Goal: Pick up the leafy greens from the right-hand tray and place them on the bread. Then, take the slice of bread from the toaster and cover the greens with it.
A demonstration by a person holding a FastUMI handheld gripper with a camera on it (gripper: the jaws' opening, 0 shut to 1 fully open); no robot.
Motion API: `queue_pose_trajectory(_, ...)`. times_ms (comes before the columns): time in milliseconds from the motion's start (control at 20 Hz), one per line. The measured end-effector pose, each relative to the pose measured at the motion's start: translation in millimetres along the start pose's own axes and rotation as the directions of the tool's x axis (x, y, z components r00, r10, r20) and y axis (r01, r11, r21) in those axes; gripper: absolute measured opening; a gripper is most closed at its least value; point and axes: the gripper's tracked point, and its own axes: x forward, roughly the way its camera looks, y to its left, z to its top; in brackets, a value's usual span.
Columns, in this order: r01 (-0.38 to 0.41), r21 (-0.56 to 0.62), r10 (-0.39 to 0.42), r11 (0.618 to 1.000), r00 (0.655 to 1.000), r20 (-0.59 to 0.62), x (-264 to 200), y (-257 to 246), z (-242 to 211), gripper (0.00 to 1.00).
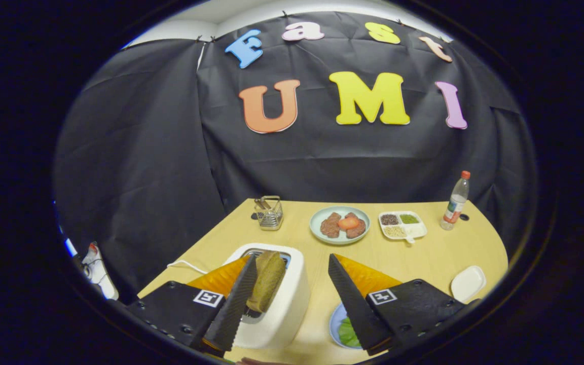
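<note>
Bread slice [267, 280] upright in toaster [282, 309]: center wide-open gripper [292, 274], bring both fingers around slice, lift straight up.

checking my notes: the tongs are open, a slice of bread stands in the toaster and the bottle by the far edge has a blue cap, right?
Not quite: the bottle has a red-orange cap, not a blue one, as the gripper view shows. The rest holds: the tongs are open, and a slice of bread stands in the toaster.
</note>
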Motion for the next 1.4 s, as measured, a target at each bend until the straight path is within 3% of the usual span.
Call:
queue_pose_trajectory(200, 0.012, 0.025, -0.011, 1.000, 0.999, -0.030, 23, 22, 1, 0.82)
queue_pose_trajectory(300, 0.003, 0.039, -0.002, 0.999, 0.999, -0.043, 22, 30, 1, 0.70)
queue_pose_trajectory(600, 0.039, 0.014, -0.039, 0.999, 0.999, -0.008, 21, 33, 10, 0.66)
queue_pose_trajectory(850, 0.097, 0.001, -0.097, 0.995, 0.992, -0.081, 31, 28, -10, 0.66)
queue_pose_trajectory(1050, 0.105, 0.017, -0.101, 0.994, 0.984, -0.147, 31, 27, -19, 0.35)
queue_pose_trajectory(1100, 0.095, 0.013, -0.092, 0.995, 0.984, -0.154, 31, 29, -20, 0.17)
queue_pose_trajectory(1150, 0.100, 0.005, -0.098, 0.995, 0.981, -0.166, 28, 28, -18, 0.16)
queue_pose_trajectory(1200, 0.107, 0.016, -0.103, 0.994, 0.980, -0.173, 25, 26, -19, 0.09)
queue_pose_trajectory(1400, 0.087, 0.041, -0.080, 0.995, 0.986, -0.148, 9, 29, 5, 0.09)
